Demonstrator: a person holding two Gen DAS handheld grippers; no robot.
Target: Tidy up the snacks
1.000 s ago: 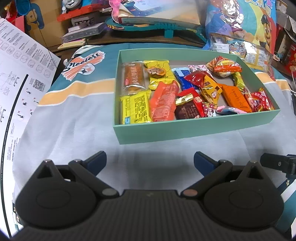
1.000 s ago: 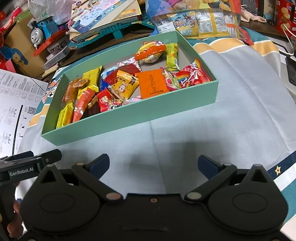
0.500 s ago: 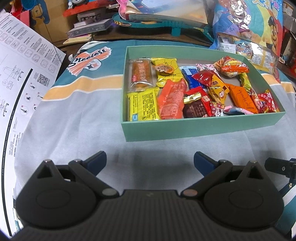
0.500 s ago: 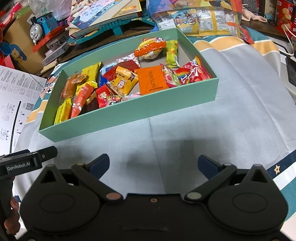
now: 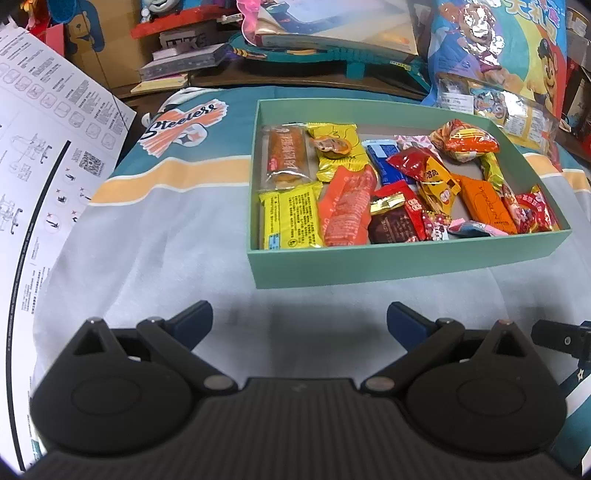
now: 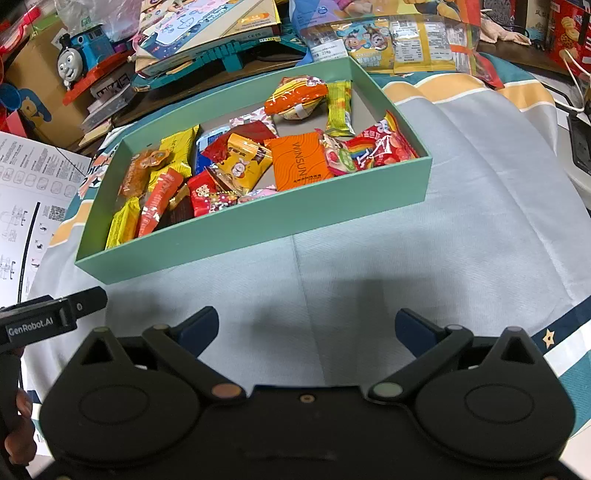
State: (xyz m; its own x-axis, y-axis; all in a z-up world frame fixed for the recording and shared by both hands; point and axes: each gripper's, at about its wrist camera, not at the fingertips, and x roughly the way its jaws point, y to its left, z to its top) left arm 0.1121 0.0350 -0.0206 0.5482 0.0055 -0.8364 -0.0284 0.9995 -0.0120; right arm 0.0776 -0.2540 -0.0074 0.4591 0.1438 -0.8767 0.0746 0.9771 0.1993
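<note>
Box sits on cloth right ahead of you, snacks packed inside, mostly toward near wall. Paper sheet off to your left. Behind box: books, toy train back left, big snack bags back right.

Bare grey cloth open from the spread left claw and right claw toward 12 o'clock. Blocked there by the green box wall, snacks crowding inside. Printed sheet overhanging at 9 o'clock, toy clutter beyond the box.
</note>
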